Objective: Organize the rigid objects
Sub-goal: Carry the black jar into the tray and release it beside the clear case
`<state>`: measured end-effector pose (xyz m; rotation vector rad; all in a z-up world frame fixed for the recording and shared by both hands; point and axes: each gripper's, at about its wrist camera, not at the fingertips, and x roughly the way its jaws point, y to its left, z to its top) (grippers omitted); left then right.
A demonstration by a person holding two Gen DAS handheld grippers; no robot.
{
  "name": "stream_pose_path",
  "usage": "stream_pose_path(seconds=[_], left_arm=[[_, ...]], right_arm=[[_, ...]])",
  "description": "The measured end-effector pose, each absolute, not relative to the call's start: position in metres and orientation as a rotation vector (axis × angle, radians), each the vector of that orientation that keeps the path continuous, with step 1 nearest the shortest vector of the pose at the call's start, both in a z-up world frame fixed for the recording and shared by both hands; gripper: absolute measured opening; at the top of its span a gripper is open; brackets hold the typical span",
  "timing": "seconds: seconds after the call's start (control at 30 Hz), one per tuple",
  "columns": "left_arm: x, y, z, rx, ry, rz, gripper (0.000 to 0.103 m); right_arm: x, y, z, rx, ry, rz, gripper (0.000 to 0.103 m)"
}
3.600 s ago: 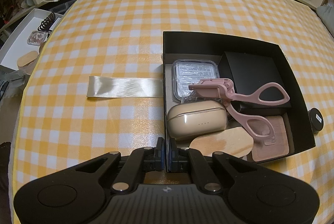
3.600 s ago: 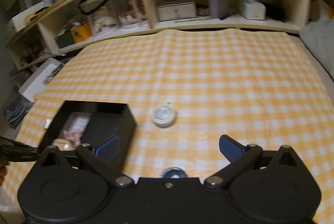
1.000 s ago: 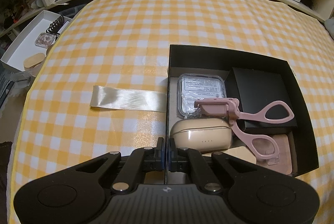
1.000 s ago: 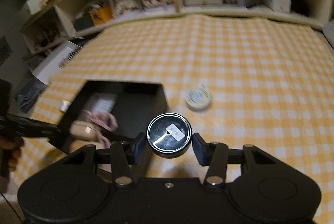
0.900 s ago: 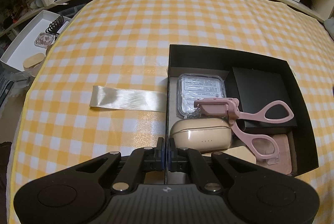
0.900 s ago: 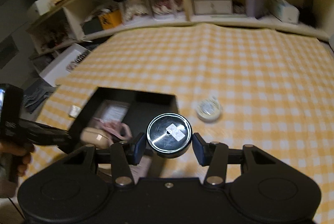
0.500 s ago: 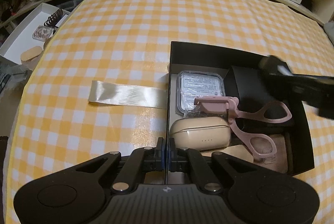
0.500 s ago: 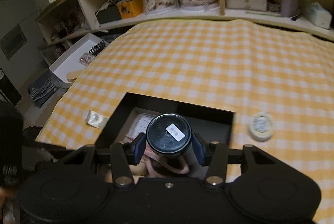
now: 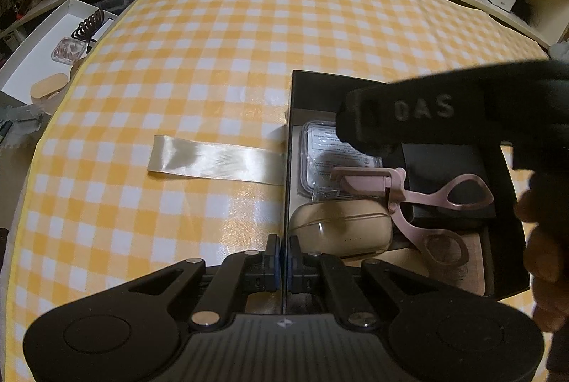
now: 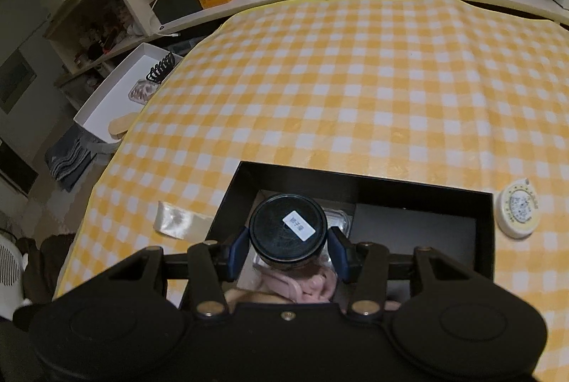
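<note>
1. The yellow-and-white checked tablecloth [image 10: 373, 69] covers the whole table, with cluttered shelves behind it.
2. The open black cardboard box [image 10: 355, 181] sits at the near side of the cloth. My left gripper [image 9: 283, 257] is closed tight on its left wall, fingers pinching the thin edge.
3. My right gripper [image 10: 288, 248] hangs over the box's left part, pointing steeply down. In the left wrist view it reaches in from the right as a dark bar [image 9: 426, 111] above the contents.
4. In the box: a black square case [image 9: 448, 182] at the right, a beige rounded earbud-style case [image 9: 341, 232] near the front-left, and a clear plastic packet [image 9: 320, 150] behind that.
5. A pink eyelash curler [image 9: 409, 193] lies across them, long axis running left-right, head to the left, handle loops to the right.
6. The round black jar with a white sticker on its lid [image 10: 288, 228] is clamped between my right fingers, which are partly open around it. Lid faces my camera, axis along the fingers.
7. A round cream tape-measure-like disc [image 10: 519, 207] rests on the cloth just right of the box; a shiny cream ribbon strip [image 9: 213, 161] lies left of it.
</note>
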<state>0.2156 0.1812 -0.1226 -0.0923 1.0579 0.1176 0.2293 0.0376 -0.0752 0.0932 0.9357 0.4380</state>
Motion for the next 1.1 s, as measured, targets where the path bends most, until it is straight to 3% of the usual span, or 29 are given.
stream_pose_path(seconds=[0.93, 1.1], left_arm=[[0.216, 0.180, -0.121, -0.097, 1.058, 0.121, 0.004], [0.217, 0.182, -0.121, -0.098, 1.058, 0.121, 0.004]], right_arm=[[0.210, 0.019, -0.061, 0.116, 0.954, 0.414, 0.051], [0.199, 0.016, -0.047, 0.095, 0.923, 0.427, 0.057]])
